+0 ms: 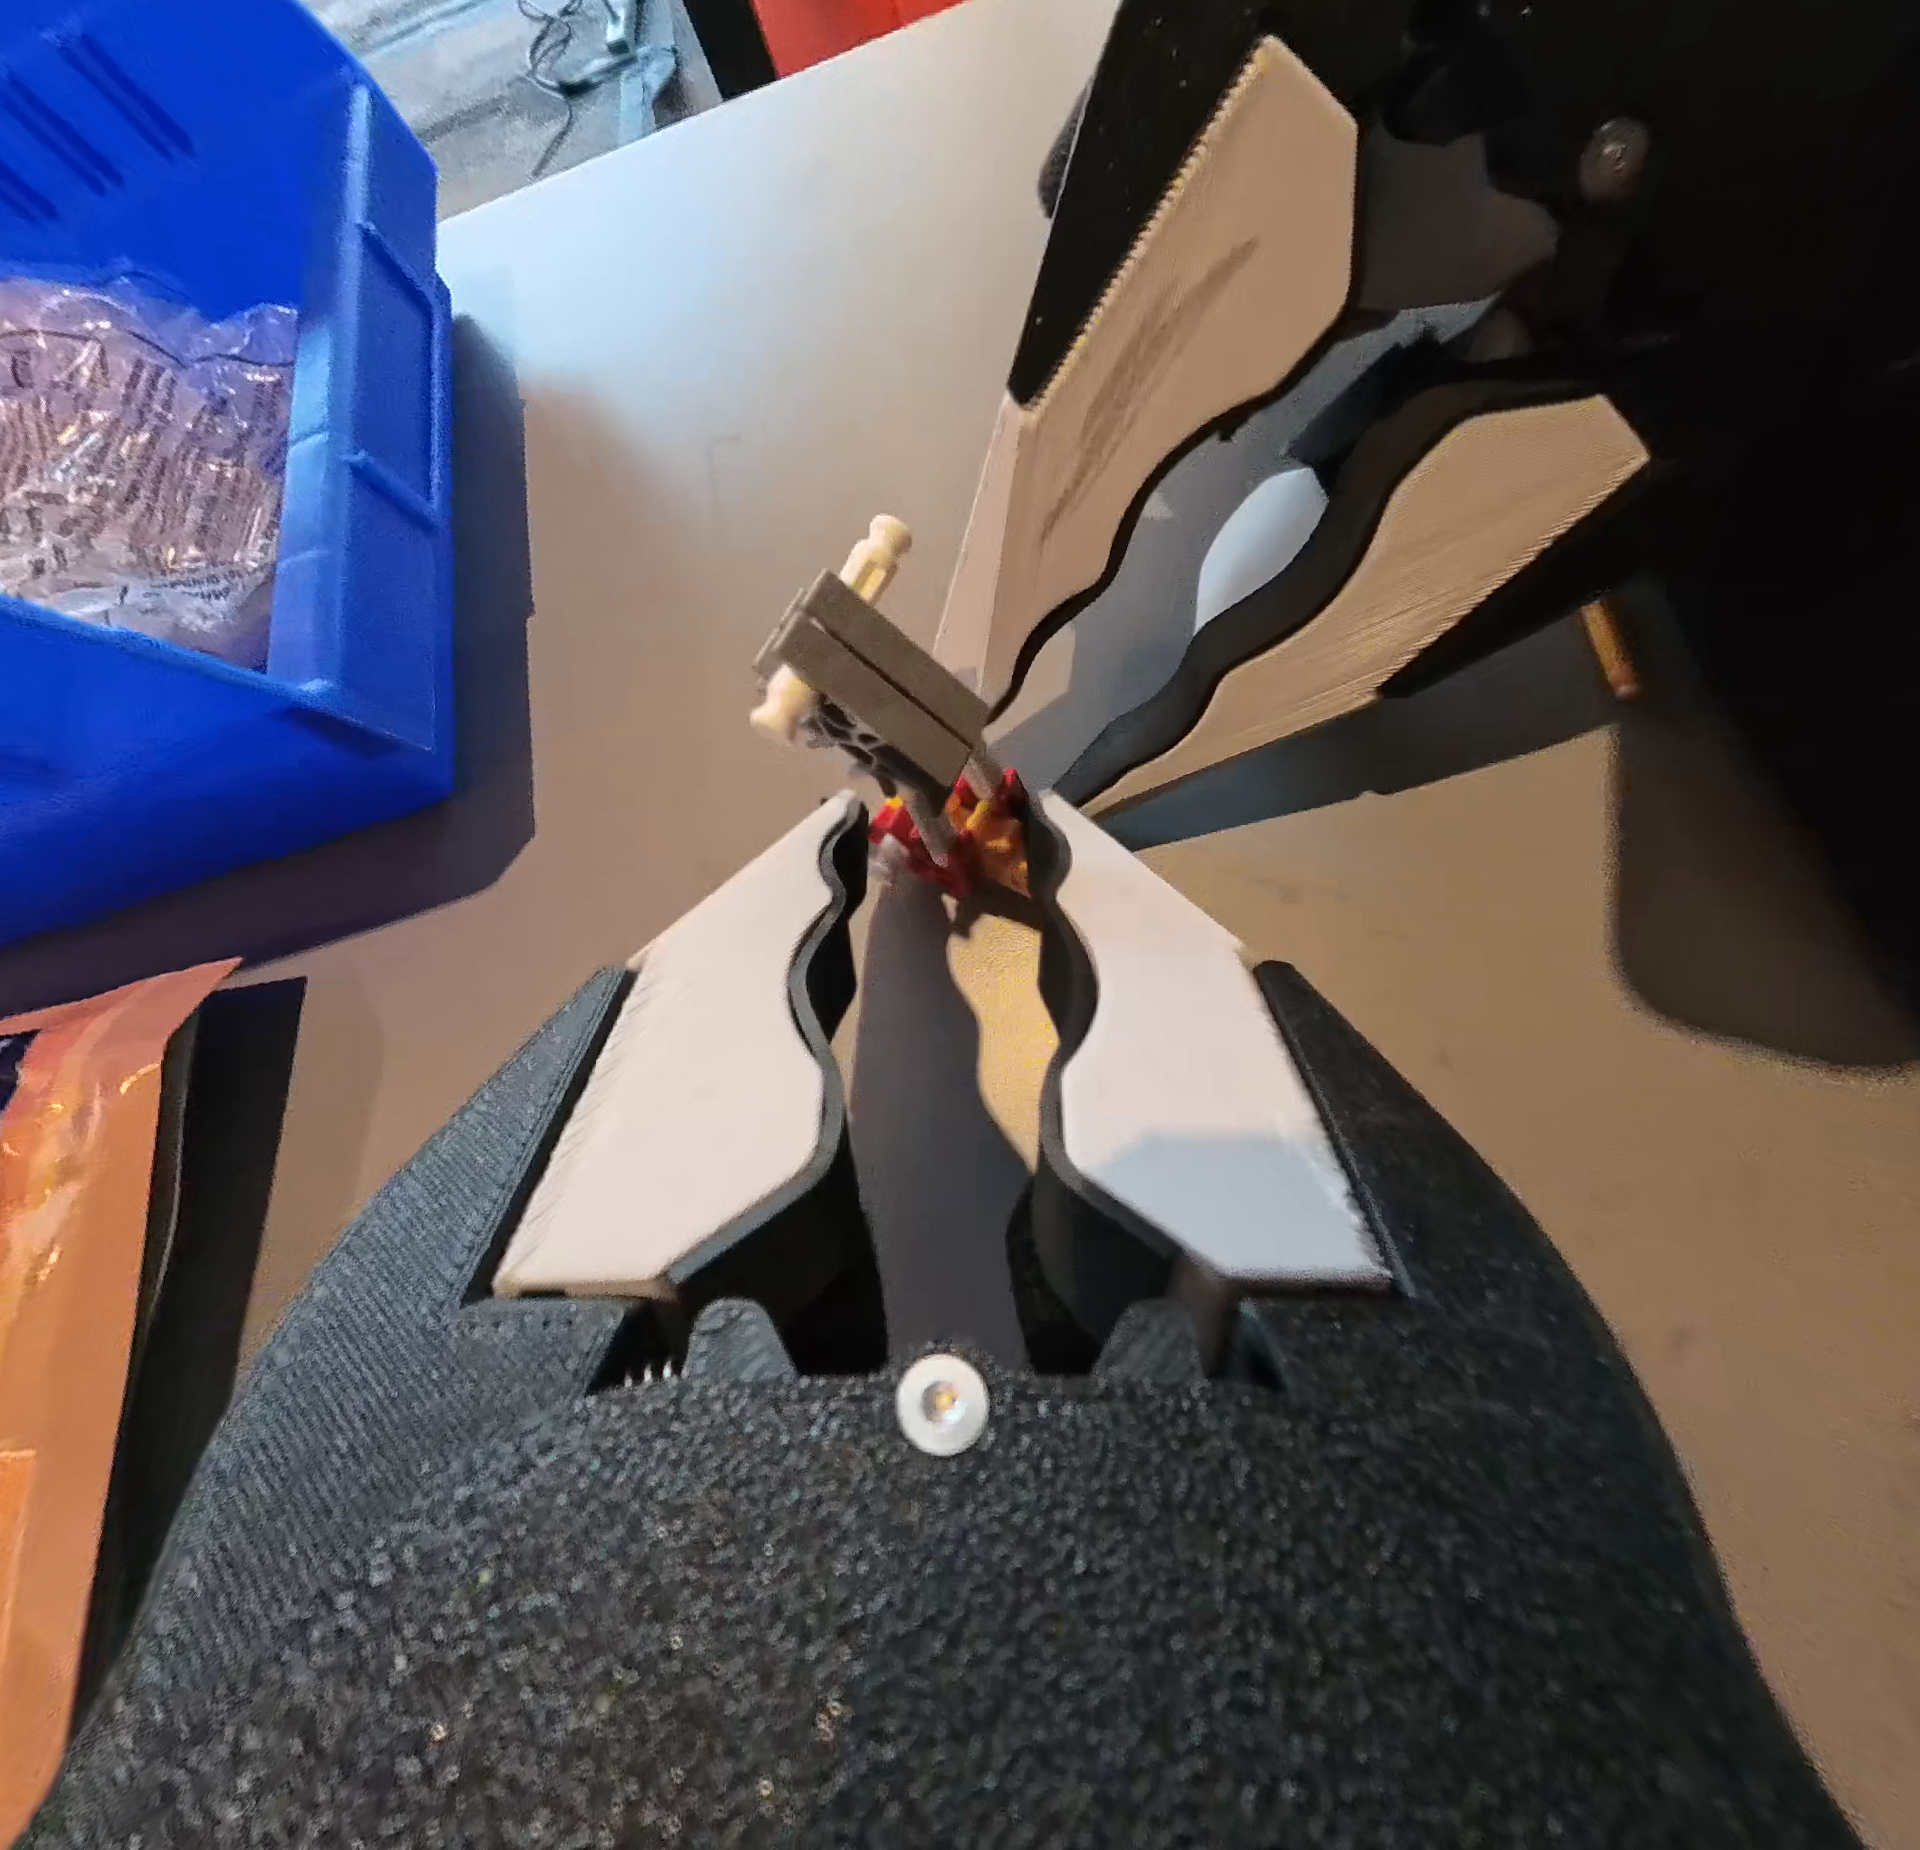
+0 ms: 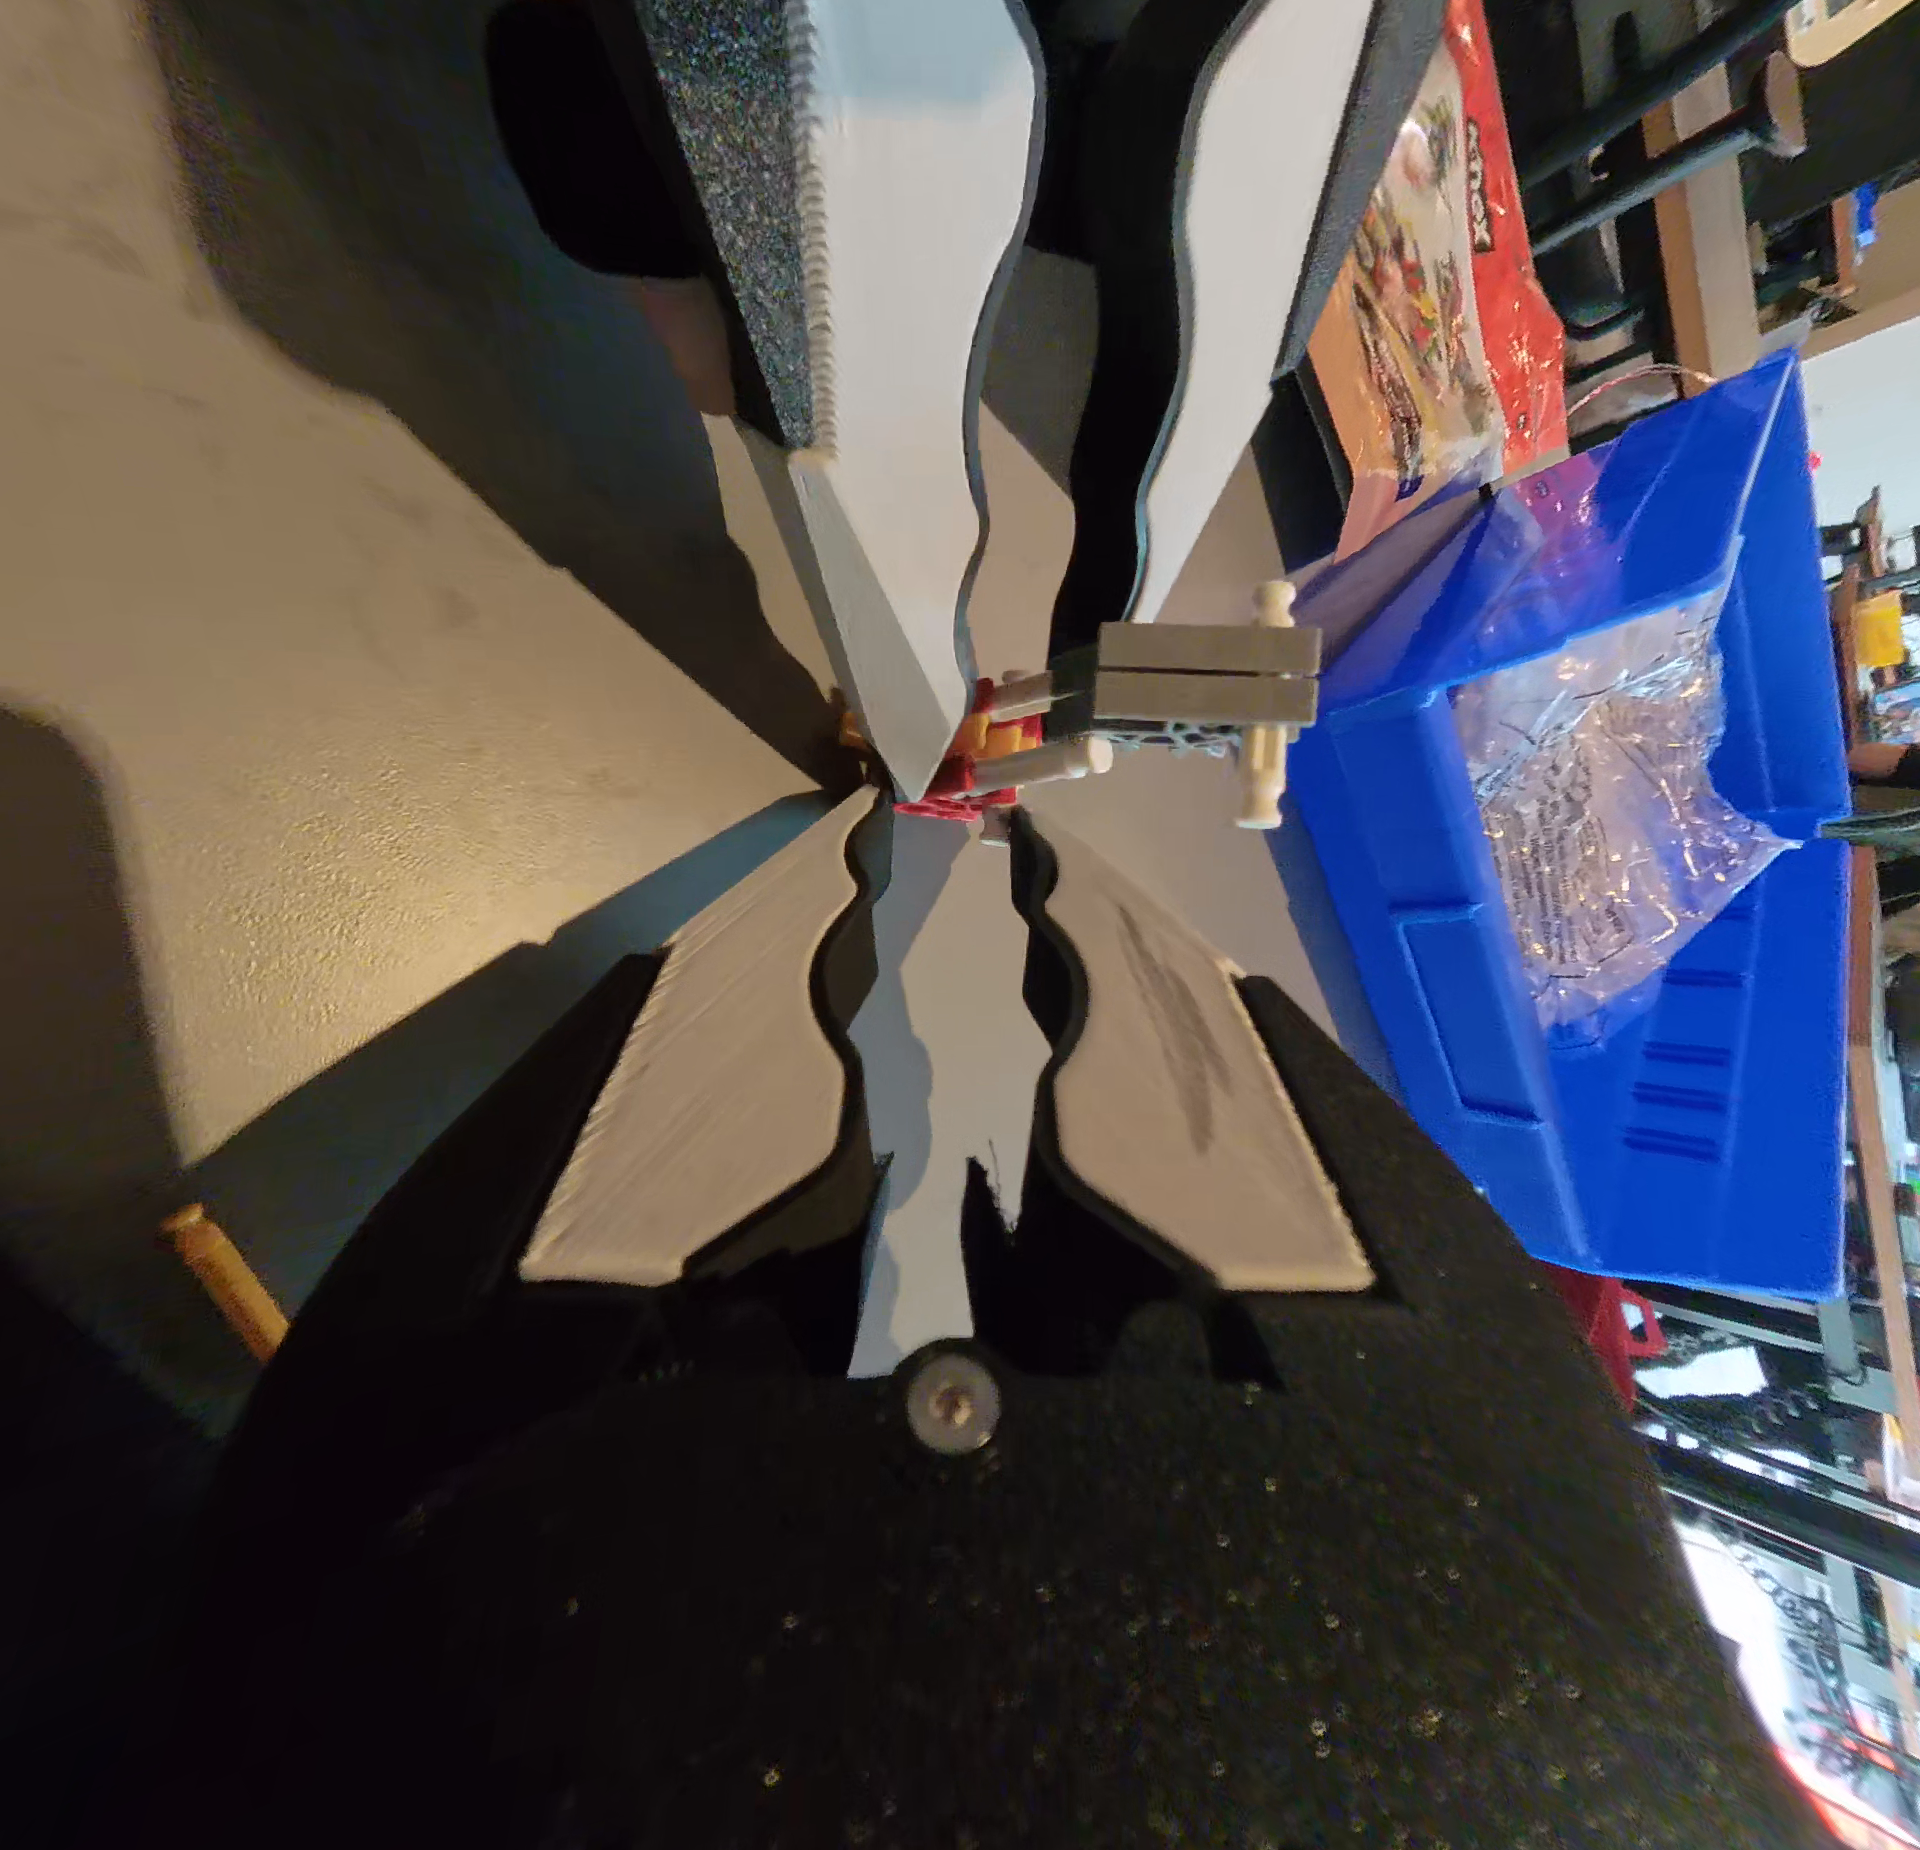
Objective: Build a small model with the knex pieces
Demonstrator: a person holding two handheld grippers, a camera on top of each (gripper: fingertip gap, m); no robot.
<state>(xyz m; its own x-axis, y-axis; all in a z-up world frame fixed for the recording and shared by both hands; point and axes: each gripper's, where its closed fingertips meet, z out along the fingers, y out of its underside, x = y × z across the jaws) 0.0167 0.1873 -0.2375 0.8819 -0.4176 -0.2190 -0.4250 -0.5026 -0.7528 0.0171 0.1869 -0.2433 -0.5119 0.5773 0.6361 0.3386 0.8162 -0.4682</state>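
My left gripper [image 1: 948, 844] is nearly closed, its two white fingertips pinching the red and yellow end of a small toy assembly [image 1: 940, 834] just above the pale table [image 1: 727, 366]. The grey double block [image 1: 878, 683] of that assembly sticks out beyond my fingertips, tilted up and away, with cream pegs [image 1: 878, 548] poking out at its far end. My right gripper [image 2: 940, 813] meets the same assembly from the other side: its tips are drawn close together around the red part [image 2: 940, 808], though I cannot tell whether they truly grip it or only touch it. In the right wrist view the grey block [image 2: 1205, 683] juts out sideways toward the blue bin [image 2: 1558, 1073], which stands near the table's edge and holds a crumpled clear plastic bag [image 2: 1600, 792]. An orange printed packet [image 2: 1444, 242] lies beyond the bin. A small wooden peg [image 2: 223, 1281] lies on the table beside my right gripper's body, well apart from the assembly.
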